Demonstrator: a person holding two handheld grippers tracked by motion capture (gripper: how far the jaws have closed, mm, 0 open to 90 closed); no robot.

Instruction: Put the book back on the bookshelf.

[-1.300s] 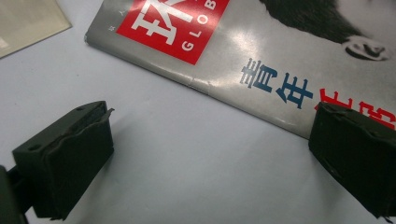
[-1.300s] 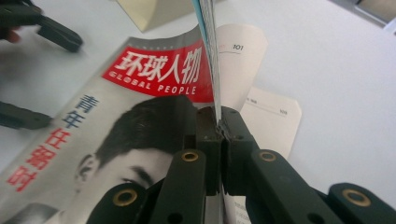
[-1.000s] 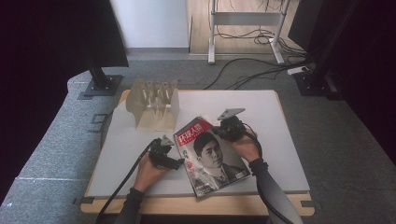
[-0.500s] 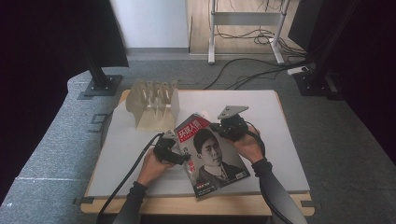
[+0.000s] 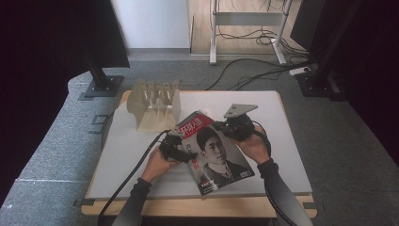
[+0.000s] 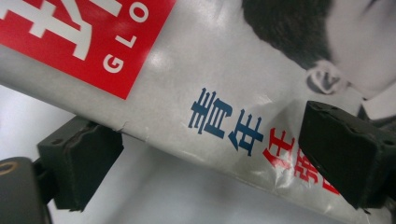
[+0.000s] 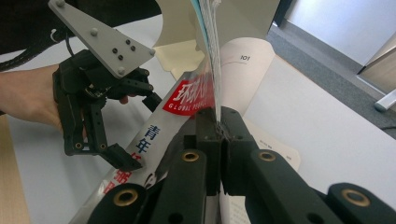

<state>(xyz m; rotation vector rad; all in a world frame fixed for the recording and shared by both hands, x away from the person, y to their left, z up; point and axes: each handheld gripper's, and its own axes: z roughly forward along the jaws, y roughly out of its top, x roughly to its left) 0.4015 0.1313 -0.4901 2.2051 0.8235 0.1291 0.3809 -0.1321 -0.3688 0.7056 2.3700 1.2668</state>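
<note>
From the high view, the magazine [image 5: 214, 153] is lifted off the white table [image 5: 291, 155] between the two tongs, cover up, its long axis running from near the person's right to far left, title end toward the wooden rack [image 5: 154, 107]. The left gripper [image 5: 184, 151] sits at the spine edge, the right gripper [image 5: 227, 128] at the opposite long edge. My reading is that the pick-up is done, and the carry and the placing, perhaps into the rack beyond the left gripper, remain.

In the left gripper view, the spine edge of the magazine [image 6: 219, 93] crosses slantwise between the two black jaws. They stand wide, and there is a gap at the left pad [image 6: 81, 161]. They have just been closing a little with the magazine between them. The tongs are released, not yet gripping.

In the right gripper view, the right gripper [image 7: 220, 128] is clenched on the cover edge of the magazine [image 7: 189, 98], and loose pages fan upward above it. The left gripper [image 7: 142, 128] shows ahead to the left, jaws astride the spine.
</note>
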